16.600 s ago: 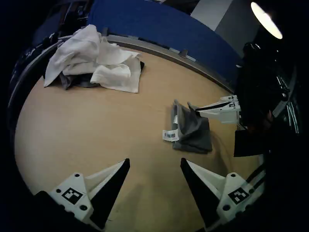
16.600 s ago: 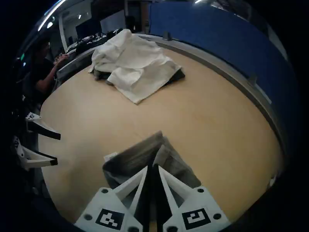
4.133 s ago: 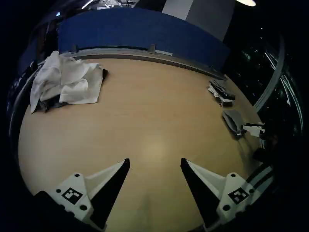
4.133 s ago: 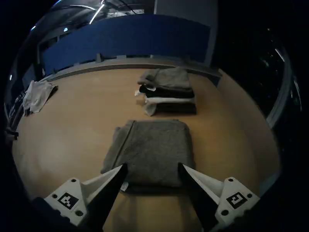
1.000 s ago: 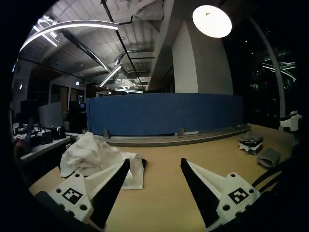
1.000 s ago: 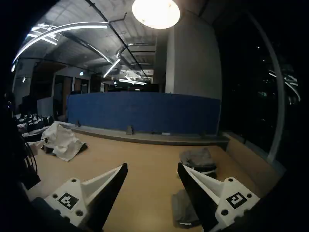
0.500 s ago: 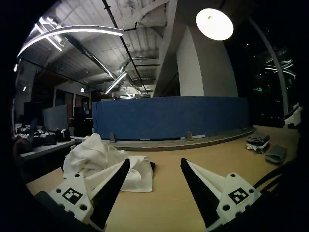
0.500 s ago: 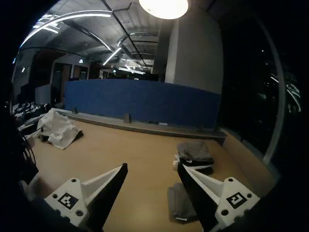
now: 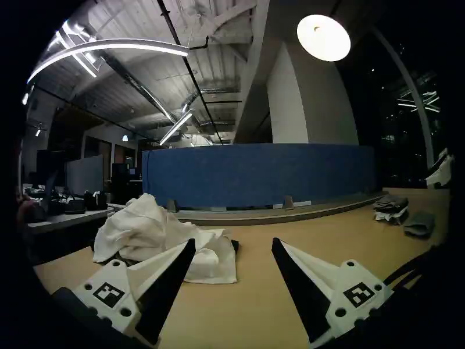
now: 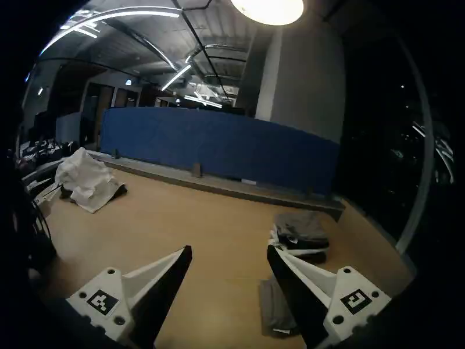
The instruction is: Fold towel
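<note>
A heap of unfolded white towels (image 9: 157,238) lies on the wooden table just beyond my open left gripper (image 9: 231,251), a little left of its line. The same heap (image 10: 86,177) sits far off at the left in the right gripper view. My right gripper (image 10: 228,257) is open and holds nothing. A folded grey towel (image 10: 273,311) lies flat on the table beside its right finger, partly hidden by it. Behind that stands a stack of folded towels (image 10: 299,232), grey on top. In the left gripper view the stack (image 9: 389,208) and the single grey towel (image 9: 419,223) lie far right.
A blue partition (image 9: 261,174) runs along the table's far edge, above a grey rail (image 10: 232,187). Desks with equipment (image 9: 64,206) stand at the left beyond the table. A round lamp (image 9: 323,36) hangs overhead. Bare wood (image 10: 174,227) stretches between the heap and the stack.
Both grippers have tilted up from the table to a level view. The right one let go of the grey towel, which now lies folded in front of the stack. The left gripper has drifted towards the white heap.
</note>
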Tool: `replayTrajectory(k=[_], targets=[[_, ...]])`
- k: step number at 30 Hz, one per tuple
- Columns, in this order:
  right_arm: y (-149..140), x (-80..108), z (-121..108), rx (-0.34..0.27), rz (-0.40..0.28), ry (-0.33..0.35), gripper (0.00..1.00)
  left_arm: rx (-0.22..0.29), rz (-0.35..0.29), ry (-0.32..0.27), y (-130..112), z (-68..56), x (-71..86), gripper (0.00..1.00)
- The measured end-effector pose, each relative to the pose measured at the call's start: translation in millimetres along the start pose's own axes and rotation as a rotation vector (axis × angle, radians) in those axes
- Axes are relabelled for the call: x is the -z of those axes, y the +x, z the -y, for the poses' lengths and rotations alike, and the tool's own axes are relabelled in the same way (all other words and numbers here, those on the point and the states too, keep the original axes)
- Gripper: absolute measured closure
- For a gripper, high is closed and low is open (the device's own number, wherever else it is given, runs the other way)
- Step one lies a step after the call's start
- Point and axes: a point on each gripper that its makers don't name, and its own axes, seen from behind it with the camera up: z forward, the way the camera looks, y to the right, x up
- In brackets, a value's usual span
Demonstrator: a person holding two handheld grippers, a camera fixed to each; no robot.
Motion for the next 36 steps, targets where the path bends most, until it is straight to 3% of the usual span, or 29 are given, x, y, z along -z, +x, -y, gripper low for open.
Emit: replayTrajectory(k=[19, 36], targets=[[3, -5.1, -13, -0.034, -0.033, -0.018, 0.0, 0.026, 0.055, 0.007, -25, 6.5, -0.6, 0.02], [13, 7.4, -59, -0.128, -0.115, -0.052, 0.0, 0.023, 0.056, 0.007, -23, 5.9, 0.0, 0.02]])
